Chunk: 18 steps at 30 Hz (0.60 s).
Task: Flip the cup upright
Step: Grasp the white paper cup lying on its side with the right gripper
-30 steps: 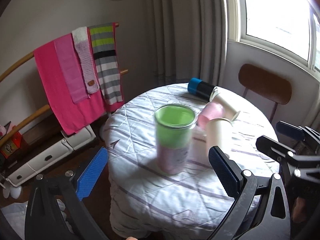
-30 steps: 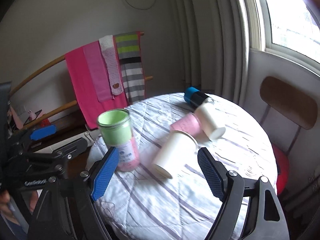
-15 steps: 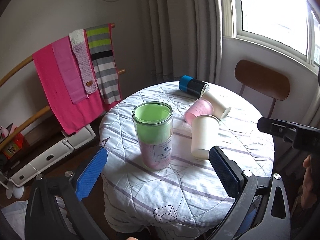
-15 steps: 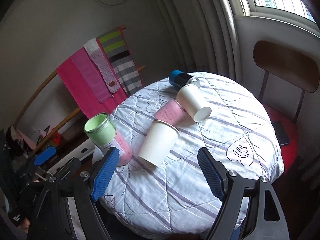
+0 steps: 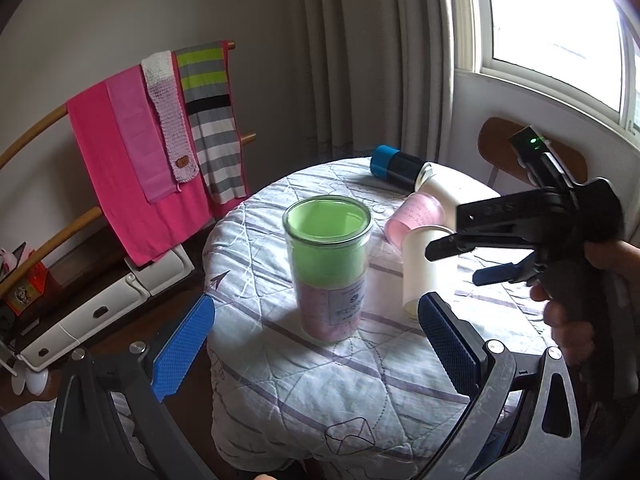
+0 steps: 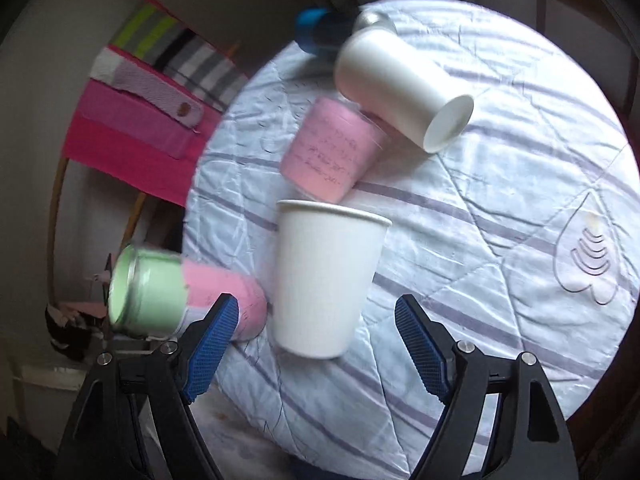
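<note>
A white paper cup (image 6: 324, 280) lies on its side on the quilted round table (image 6: 500, 184); in the left wrist view it (image 5: 426, 268) sits right of the glass. My right gripper (image 6: 316, 340) is open and hovers just above this cup, looking down on it; it also shows in the left wrist view (image 5: 472, 258), over the cup. My left gripper (image 5: 316, 344) is open and empty, held back from the table's near edge. A green and pink glass (image 5: 328, 264) stands upright in front of it.
A pink cup (image 6: 332, 152), a second white cup (image 6: 400, 84) and a blue and black bottle (image 6: 324, 28) lie on their sides behind the paper cup. A rack of pink and striped towels (image 5: 160, 144) stands left. A wooden chair (image 5: 496, 140) is behind the table.
My right gripper has swung in over the table and tilted down above the lying white paper cup. My left gripper has stayed almost still. No cup has moved.
</note>
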Tool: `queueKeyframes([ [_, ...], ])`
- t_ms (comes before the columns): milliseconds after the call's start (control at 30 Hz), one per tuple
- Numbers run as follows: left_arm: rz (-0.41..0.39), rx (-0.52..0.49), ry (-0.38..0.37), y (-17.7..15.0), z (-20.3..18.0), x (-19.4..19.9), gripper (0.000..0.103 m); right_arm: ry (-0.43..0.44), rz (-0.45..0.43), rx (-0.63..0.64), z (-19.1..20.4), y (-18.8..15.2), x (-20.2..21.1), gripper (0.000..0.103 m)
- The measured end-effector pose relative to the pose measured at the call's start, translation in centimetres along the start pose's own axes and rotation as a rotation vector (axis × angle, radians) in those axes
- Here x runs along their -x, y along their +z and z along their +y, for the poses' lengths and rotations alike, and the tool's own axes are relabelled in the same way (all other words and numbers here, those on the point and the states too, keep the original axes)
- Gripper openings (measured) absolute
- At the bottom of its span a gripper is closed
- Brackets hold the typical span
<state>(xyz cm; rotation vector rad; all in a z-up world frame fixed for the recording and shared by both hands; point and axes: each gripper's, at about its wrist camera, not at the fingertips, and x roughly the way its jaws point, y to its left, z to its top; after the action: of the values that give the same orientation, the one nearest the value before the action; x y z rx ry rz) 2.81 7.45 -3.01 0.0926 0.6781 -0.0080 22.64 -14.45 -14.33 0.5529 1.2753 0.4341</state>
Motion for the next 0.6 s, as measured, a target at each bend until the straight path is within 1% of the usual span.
queueKeyframes([
  [67,0.004,0.005,0.003,0.0,0.5,-0.5,0.103,0.013,0.013,-0.022,0.0,0.8,-1.0,0.082],
  [100,0.012,0.011,0.012,0.1,0.8,-0.9,0.103,0.009,0.036,-0.028,0.1,1.1,-1.6,0.082],
  [167,0.015,0.018,0.022,0.2,1.2,-1.4,0.103,0.029,0.061,-0.028,0.1,1.5,-2.5,0.082],
  [200,0.02,0.024,0.019,0.2,1.4,-1.7,0.103,0.017,0.056,-0.021,0.2,1.6,-2.7,0.079],
  [233,0.023,0.029,0.014,0.2,1.5,-1.9,0.103,0.011,0.044,-0.009,0.3,1.6,-2.8,0.074],
  [267,0.027,0.033,0.011,0.2,1.6,-2.1,0.103,0.011,0.037,-0.003,0.0,1.7,-2.8,0.064],
  [300,0.03,0.036,0.011,0.2,1.6,-2.3,0.103,0.021,0.032,0.003,-0.1,1.6,-2.8,0.064],
  [333,0.033,0.036,0.008,0.2,1.6,-2.6,0.103,0.032,0.018,0.017,-0.2,1.4,-2.7,0.064],
  [467,0.047,0.035,0.008,0.1,1.4,-3.3,0.103,0.032,-0.054,0.091,-0.3,0.3,-1.4,0.064],
  [600,0.058,0.024,0.006,0.0,0.7,-3.6,0.103,-0.007,-0.173,0.174,-0.4,-1.2,0.2,0.064],
])
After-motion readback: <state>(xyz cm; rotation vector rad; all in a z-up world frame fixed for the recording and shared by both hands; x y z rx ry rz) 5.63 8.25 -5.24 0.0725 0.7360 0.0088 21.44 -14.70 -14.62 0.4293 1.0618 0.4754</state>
